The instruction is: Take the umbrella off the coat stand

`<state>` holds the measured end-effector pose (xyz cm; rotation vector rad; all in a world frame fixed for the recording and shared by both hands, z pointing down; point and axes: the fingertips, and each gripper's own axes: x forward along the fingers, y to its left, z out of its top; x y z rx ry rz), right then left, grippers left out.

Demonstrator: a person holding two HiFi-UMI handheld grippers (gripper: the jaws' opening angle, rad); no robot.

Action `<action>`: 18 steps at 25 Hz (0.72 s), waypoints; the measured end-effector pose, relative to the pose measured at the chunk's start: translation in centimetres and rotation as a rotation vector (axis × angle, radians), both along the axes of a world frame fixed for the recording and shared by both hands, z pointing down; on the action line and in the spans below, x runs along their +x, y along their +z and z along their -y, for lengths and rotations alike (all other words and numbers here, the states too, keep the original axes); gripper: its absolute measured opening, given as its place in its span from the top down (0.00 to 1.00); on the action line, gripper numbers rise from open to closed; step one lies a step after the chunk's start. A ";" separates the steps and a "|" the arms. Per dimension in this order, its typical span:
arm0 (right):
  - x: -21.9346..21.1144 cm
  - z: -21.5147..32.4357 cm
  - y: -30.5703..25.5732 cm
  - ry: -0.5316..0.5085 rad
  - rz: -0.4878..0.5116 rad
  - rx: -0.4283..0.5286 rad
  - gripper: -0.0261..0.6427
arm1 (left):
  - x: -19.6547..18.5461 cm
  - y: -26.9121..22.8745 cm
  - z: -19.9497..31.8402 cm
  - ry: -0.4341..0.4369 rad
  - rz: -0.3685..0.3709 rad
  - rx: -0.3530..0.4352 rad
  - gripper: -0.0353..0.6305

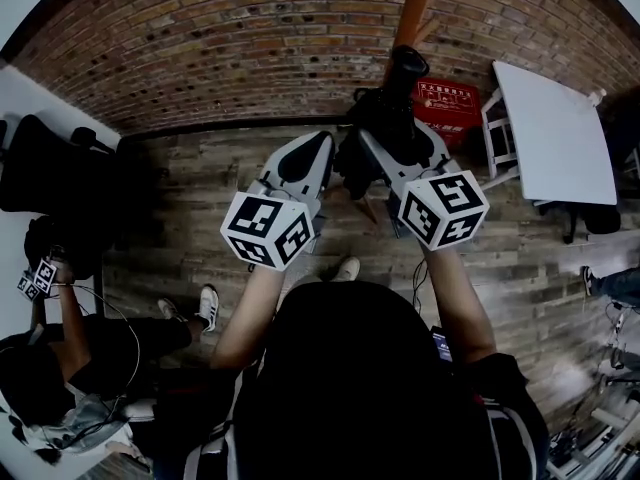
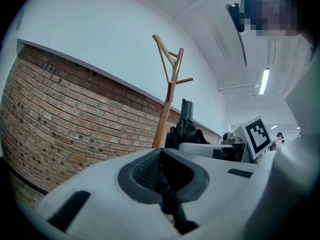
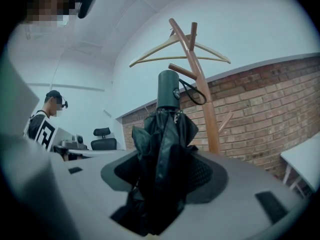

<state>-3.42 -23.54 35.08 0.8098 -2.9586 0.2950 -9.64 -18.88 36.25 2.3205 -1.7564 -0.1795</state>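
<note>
A folded black umbrella (image 3: 162, 144) stands upright between the pads of my right gripper (image 3: 165, 171), which is shut on its canopy. Its dark green handle (image 3: 168, 89) points up, and the strap loop (image 3: 195, 94) lies against the trunk of the wooden coat stand (image 3: 202, 104), just below a peg; I cannot tell whether it is hooked. In the head view the umbrella (image 1: 400, 73) rises past my right gripper (image 1: 385, 138), in front of the stand (image 1: 415, 8). My left gripper (image 1: 320, 146) hovers just left of it, shut, with nothing seen between its pads (image 2: 145, 171).
A wooden clothes hanger (image 3: 180, 54) hangs on top of the stand. A brick wall (image 1: 250, 38) runs behind it. A red crate (image 1: 447, 103) and a white table (image 1: 555, 133) are at the right. A black chair (image 1: 50, 163) and a seated person (image 1: 60, 368) are at the left.
</note>
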 end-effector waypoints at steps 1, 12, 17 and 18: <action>0.1 -0.1 0.0 -0.002 0.000 0.000 0.57 | 0.1 0.0 -0.2 -0.002 0.002 -0.002 0.92; 0.8 -5.1 1.2 -0.022 0.002 -0.003 0.57 | -0.2 1.6 -6.1 -0.043 0.000 -0.016 0.92; 2.1 -7.9 0.7 -0.016 -0.017 -0.005 0.57 | 1.1 0.8 -8.6 -0.038 -0.005 -0.020 0.92; 2.4 -8.4 0.5 -0.015 -0.021 -0.001 0.57 | 1.4 0.6 -8.9 -0.036 -0.006 -0.018 0.92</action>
